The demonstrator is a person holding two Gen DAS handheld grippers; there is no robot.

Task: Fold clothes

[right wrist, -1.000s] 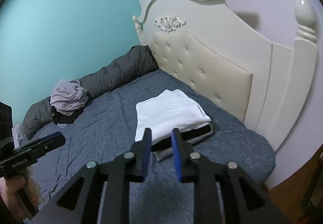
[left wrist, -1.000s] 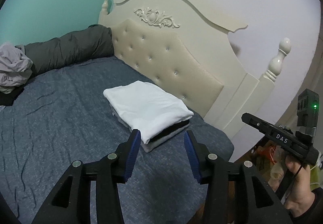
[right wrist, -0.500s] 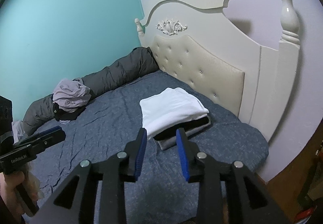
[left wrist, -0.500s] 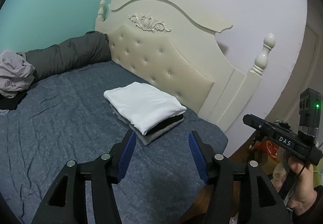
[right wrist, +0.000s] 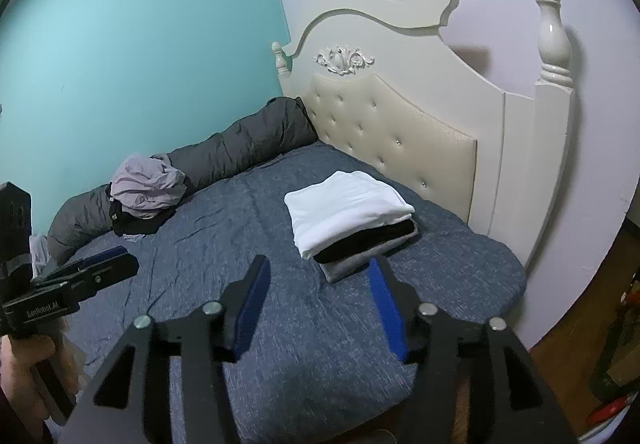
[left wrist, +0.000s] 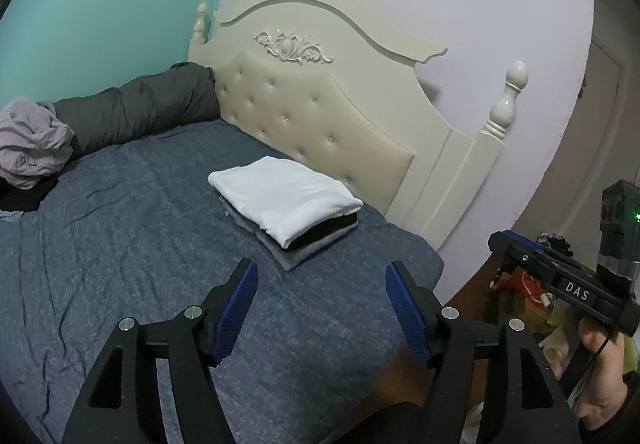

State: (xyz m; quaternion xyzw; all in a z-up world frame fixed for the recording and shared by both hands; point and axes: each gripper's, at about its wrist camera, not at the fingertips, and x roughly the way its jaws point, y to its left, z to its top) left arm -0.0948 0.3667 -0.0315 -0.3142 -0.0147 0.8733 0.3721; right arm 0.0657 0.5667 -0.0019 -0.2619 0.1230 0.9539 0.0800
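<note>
Both the left gripper (left wrist: 318, 278) and the right gripper (right wrist: 316, 276) were held spread and empty, the folded stack (left wrist: 286, 206) just ahead on the bed (left wrist: 120, 244); the crumpled lilac garment (right wrist: 146, 186), far left, was judged next to be fetched.

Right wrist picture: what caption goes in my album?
Open right gripper faces folded white, black and grey clothes stack on blue bed.

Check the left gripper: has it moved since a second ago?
Yes. The left gripper has pulled back from the folded clothes stack; its fingertips, which overlapped the stack's near edge earlier, now sit clear of it over the blue bedsheet, and its jaws have opened wider.
</note>
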